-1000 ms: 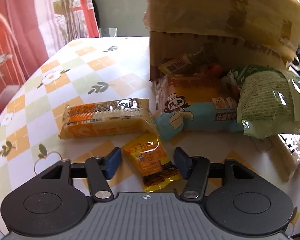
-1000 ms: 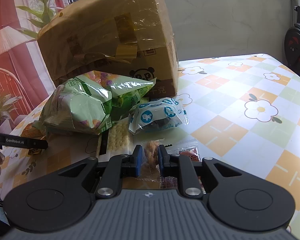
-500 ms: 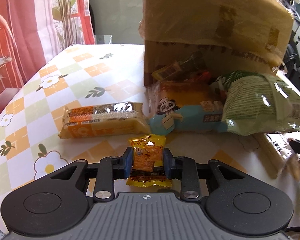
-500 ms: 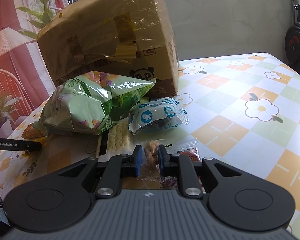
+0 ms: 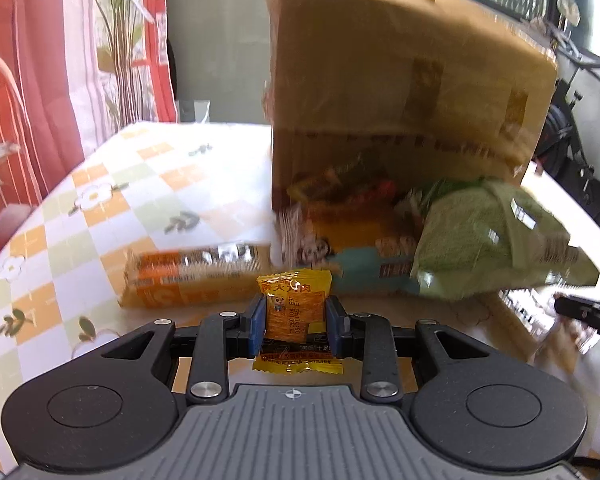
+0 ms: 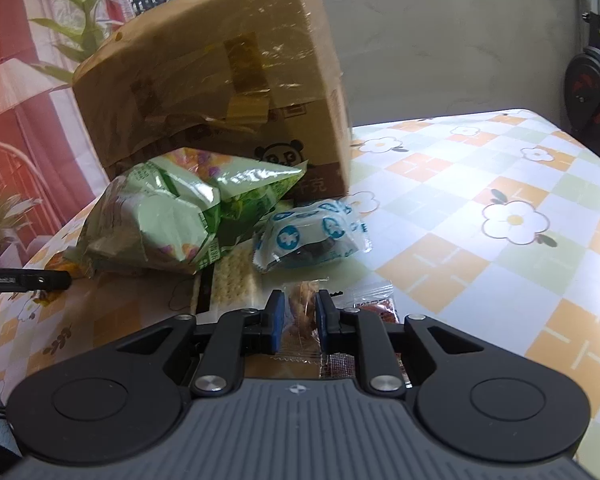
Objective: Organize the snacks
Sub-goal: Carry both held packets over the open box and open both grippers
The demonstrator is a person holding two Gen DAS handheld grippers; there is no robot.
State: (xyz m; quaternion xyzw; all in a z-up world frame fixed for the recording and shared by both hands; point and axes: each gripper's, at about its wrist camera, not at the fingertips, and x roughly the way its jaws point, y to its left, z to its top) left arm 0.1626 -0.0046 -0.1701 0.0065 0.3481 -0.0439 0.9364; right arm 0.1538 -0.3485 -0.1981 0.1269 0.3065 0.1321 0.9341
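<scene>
Since a second ago the left gripper (image 5: 296,318) has closed on the small yellow foil snack packet (image 5: 295,312) and lifted it, tilted downward, bare checked tablecloth (image 5: 100,208) at ten o'clock, while the right gripper (image 6: 299,320) pinches a clear snack sachet (image 6: 300,314).

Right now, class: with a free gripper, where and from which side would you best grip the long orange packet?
Probably the orange packet across its narrow width at mid-length, coming from above. It lies flat on the table, long side toward the camera, left of the box, nothing on top.
</scene>
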